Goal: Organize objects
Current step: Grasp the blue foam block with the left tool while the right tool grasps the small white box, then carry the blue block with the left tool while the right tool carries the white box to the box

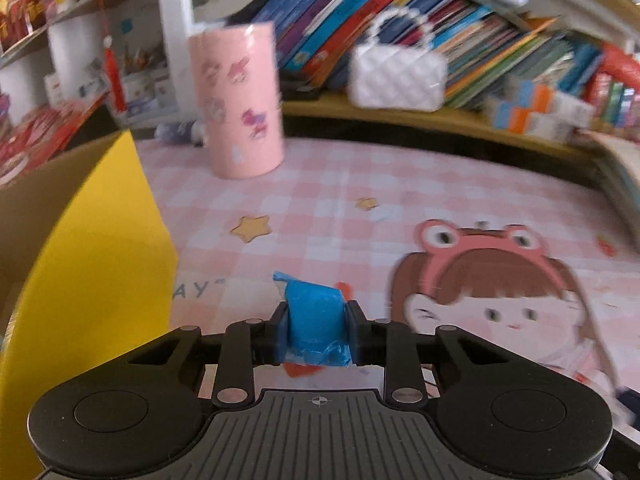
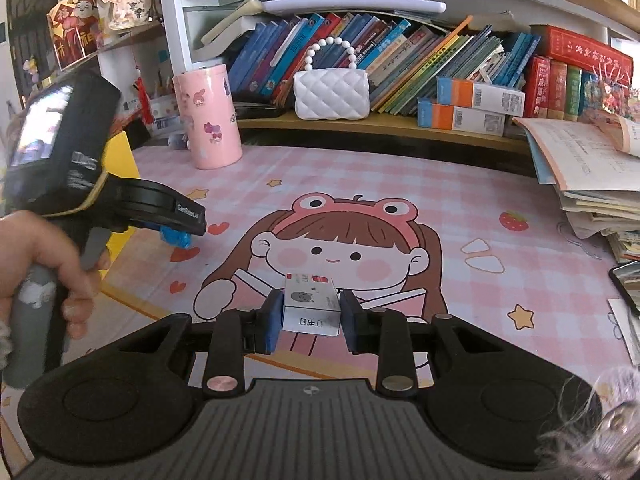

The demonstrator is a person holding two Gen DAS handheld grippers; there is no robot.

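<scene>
Two grippers, one small item in each. Left gripper [image 1: 316,330]: pads clamped on a single blue roll of plastic bags [image 1: 316,316], upright between the pads, loose crinkled film at its foot, lifted off the pink checked mat [image 1: 320,184]. Just left of that gripper, one yellow box [image 1: 100,248], open, brown inside, its near corner and tall side close beside the left linkage; little room on that side. Ahead and slightly left, one pink cylinder [image 1: 240,100] standing upright on the mat's far part, well apart from the roll. Ahead and right, one white quilted handbag [image 1: 396,76] with a bead handle, on the low shelf under a row of leaning books. Between the gripper and the cylinder, bare mat only; likewise bare to the right across the printed cartoon girl.

Right gripper [image 2: 308,316]: closed on one small white staple box [image 2: 311,304], pads pressed to its two long sides, printed face up, held just over the cartoon girl's chest. Far left of it, the left hand [image 2: 44,264] around a grey handle. Ahead, a broad stretch of uncovered mat up to the shelf edge. Ahead and right, two orange-and-blue cartons [image 2: 472,108] stacked on the shelf. Right of the gripper, one pile of open workbooks [image 2: 592,176] overhanging the mat's far right edge; one dark phone [image 2: 628,280] at the right border, partly cut off.
</scene>
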